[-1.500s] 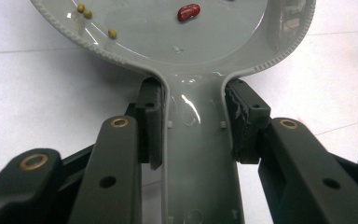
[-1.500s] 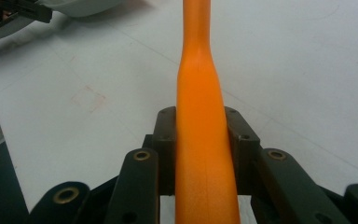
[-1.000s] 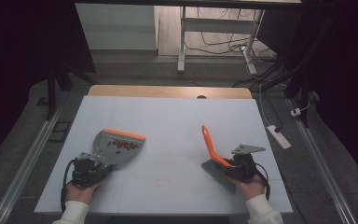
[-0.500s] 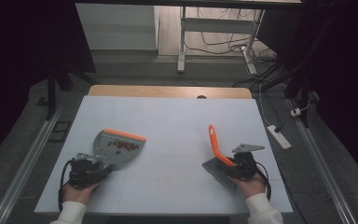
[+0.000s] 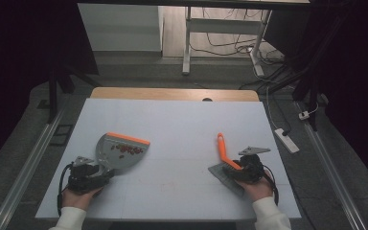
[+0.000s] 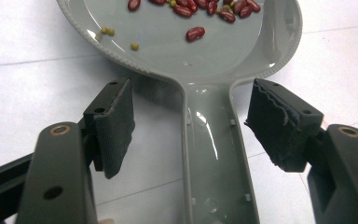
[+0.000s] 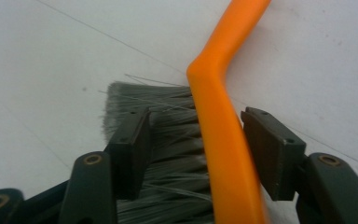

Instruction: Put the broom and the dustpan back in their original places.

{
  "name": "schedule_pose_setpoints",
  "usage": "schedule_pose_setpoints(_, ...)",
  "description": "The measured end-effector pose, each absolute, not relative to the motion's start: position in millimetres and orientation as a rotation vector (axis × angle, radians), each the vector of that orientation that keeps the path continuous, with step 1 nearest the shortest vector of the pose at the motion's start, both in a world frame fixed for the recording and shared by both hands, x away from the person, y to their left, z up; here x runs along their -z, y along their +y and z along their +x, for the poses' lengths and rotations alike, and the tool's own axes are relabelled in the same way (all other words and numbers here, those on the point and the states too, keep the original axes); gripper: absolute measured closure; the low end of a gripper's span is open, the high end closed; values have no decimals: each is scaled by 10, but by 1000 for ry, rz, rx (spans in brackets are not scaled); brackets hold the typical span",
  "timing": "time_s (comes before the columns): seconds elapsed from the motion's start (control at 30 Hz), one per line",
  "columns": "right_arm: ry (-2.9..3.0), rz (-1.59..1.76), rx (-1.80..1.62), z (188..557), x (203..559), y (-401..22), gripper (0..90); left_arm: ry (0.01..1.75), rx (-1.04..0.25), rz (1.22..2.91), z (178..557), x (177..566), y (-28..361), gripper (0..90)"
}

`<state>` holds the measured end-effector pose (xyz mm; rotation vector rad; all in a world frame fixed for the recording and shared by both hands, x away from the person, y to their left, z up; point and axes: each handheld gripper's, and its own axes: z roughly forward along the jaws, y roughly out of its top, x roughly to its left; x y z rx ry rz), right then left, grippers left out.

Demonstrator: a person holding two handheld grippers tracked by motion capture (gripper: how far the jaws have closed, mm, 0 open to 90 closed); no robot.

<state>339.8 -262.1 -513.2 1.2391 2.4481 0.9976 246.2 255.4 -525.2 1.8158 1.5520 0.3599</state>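
Both jaw pairs were spread wide, the grey plastic dustpan's handle (image 6: 216, 154) and orange-handled grey-bristled brush (image 7: 223, 140) lay unclamped between them; withdrawal was best kept straight back.

One dustpan (image 5: 121, 152), one brush (image 5: 226, 162), two grippers — left gripper (image 5: 89, 173), right gripper (image 5: 247, 168).

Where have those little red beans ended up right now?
The red beans lie in the grey dustpan on the left side of the table, just behind its orange front edge; the left tool has its jaws open around the dustpan's handle.
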Motion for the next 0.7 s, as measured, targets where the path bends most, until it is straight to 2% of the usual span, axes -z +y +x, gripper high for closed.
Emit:
schedule_pose_setpoints(0.4, 2407, 1181, -993, 3383, 5109, -2618, 382, 1441, -374, 1844, 2426, 5136, 2646, 316)
schedule_pose_setpoints(0.7, 2333, 1106, -1017, 3320, 5002, -2626, 384, 1313, -369, 1928, 2483, 5049, 2542, 317)
